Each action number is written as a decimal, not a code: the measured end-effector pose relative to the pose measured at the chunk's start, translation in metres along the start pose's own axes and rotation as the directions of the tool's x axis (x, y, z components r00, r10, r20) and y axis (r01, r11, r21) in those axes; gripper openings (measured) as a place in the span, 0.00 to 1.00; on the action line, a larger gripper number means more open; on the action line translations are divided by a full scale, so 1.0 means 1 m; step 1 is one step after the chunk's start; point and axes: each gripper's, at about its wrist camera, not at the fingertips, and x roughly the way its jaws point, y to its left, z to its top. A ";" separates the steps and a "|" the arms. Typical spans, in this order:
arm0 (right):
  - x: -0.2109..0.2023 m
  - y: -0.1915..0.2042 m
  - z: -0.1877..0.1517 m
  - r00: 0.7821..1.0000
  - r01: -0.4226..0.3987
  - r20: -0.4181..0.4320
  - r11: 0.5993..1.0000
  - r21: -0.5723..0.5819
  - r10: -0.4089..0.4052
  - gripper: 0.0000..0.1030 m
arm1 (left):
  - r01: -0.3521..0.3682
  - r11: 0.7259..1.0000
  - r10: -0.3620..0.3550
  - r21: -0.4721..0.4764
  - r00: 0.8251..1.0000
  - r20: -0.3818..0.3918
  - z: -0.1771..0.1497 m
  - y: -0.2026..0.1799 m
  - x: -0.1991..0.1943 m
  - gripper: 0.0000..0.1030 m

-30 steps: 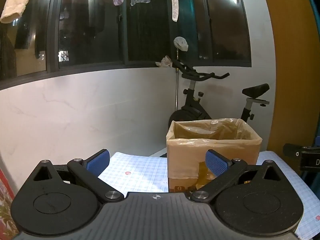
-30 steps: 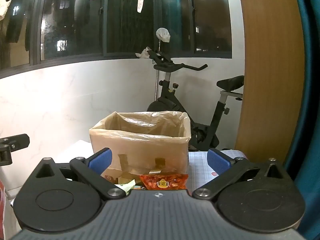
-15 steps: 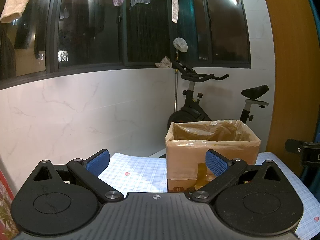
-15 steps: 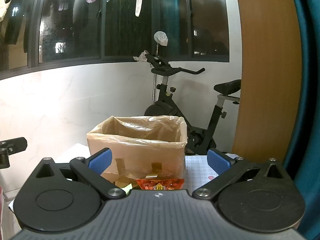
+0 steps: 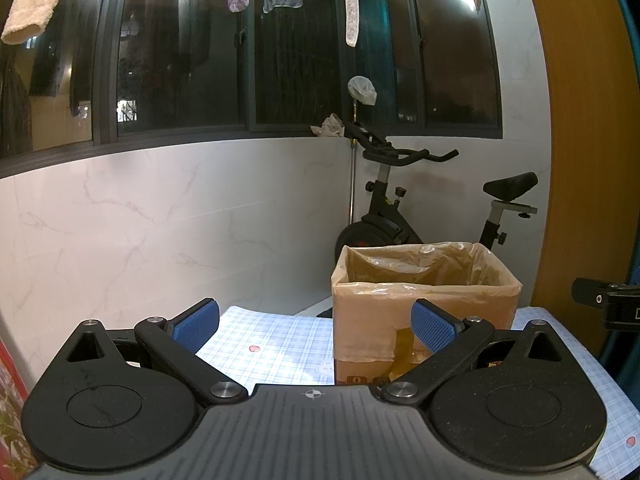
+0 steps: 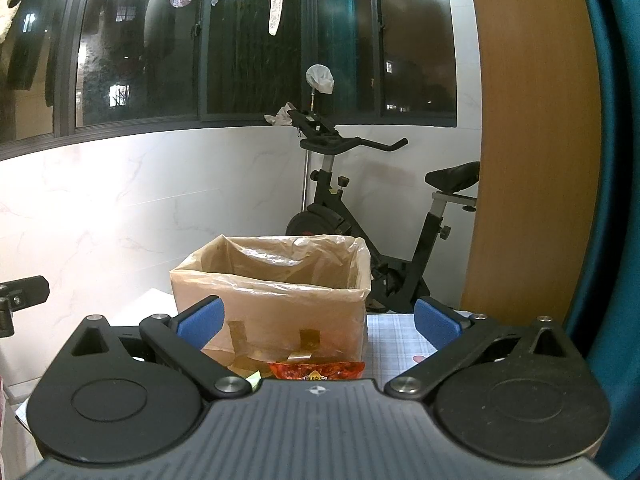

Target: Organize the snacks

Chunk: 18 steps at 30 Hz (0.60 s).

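Observation:
A cardboard box [image 5: 368, 328] lined with a clear plastic bag stands on a table with a blue checked cloth [image 5: 276, 344]. The same box [image 6: 280, 308] fills the middle of the right wrist view. At its foot lies a red snack packet [image 6: 320, 370], with a small pale green wrapper [image 6: 253, 379] to its left, both partly hidden by the gripper body. My left gripper [image 5: 316, 322] is open and holds nothing, level with the box's front left. My right gripper [image 6: 318, 320] is open too, empty, facing the box front.
A black exercise bike [image 5: 400, 200] stands behind the table against a white marble-look wall. A wooden panel [image 6: 528, 160] and a teal curtain [image 6: 612, 200] close the right side. Laundry hangs above dark windows. The other gripper's tip [image 5: 600, 300] shows at the right edge.
Both views have pulled back and tilted up slightly: the box sits lower and a bit smaller in each frame. The jaws stayed open.

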 end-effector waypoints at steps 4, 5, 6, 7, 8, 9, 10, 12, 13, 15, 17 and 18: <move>0.000 0.001 -0.001 1.000 0.001 0.001 1.000 -0.001 -0.001 1.00 | 0.000 1.000 0.000 0.000 1.000 0.000 0.000 0.000 0.000 1.00; 0.000 0.001 -0.001 1.000 0.000 0.001 1.000 0.000 0.000 1.00 | -0.001 1.000 0.001 -0.001 1.000 0.000 0.000 0.000 0.000 1.00; 0.000 0.001 -0.001 1.000 0.000 0.001 1.000 -0.001 0.000 1.00 | -0.001 1.000 0.001 -0.001 1.000 0.000 0.000 0.000 0.000 1.00; 0.001 0.001 0.000 1.000 0.000 0.000 1.000 -0.002 0.000 1.00 | 0.000 1.000 0.000 0.000 1.000 0.000 0.000 0.000 0.000 1.00; 0.001 0.001 0.000 1.000 0.000 0.000 1.000 -0.002 0.000 1.00 | -0.001 1.000 0.001 -0.001 1.000 -0.001 0.000 0.000 0.000 1.00; 0.001 0.001 0.000 1.000 0.000 0.000 1.000 -0.002 0.000 1.00 | -0.001 1.000 0.001 -0.002 1.000 -0.001 0.000 0.000 0.000 1.00; 0.000 0.001 0.000 1.000 0.000 0.000 1.000 -0.002 0.000 1.00 | 0.000 1.000 0.000 -0.001 1.000 0.000 0.000 0.000 0.000 1.00; 0.000 0.000 0.001 1.000 0.000 0.001 1.000 -0.003 0.000 1.00 | 0.000 1.000 0.000 -0.003 1.000 0.001 0.000 0.000 0.000 1.00; 0.000 0.000 0.001 1.000 0.000 0.001 1.000 -0.003 0.000 1.00 | 0.001 1.000 -0.001 -0.004 1.000 0.001 0.000 0.000 0.000 1.00; 0.000 -0.001 0.001 1.000 0.000 0.002 1.000 -0.001 0.000 1.00 | 0.001 1.000 -0.001 -0.003 1.000 -0.003 0.000 -0.001 0.000 1.00; 0.000 0.000 0.001 1.000 0.000 0.000 1.000 -0.002 0.000 1.00 | 0.003 1.000 -0.003 -0.003 1.000 -0.007 -0.001 0.000 0.000 1.00; 0.001 -0.001 0.002 1.000 0.000 -0.004 1.000 -0.001 0.000 1.00 | 0.004 1.000 -0.004 -0.003 1.000 -0.008 -0.001 0.000 0.000 1.00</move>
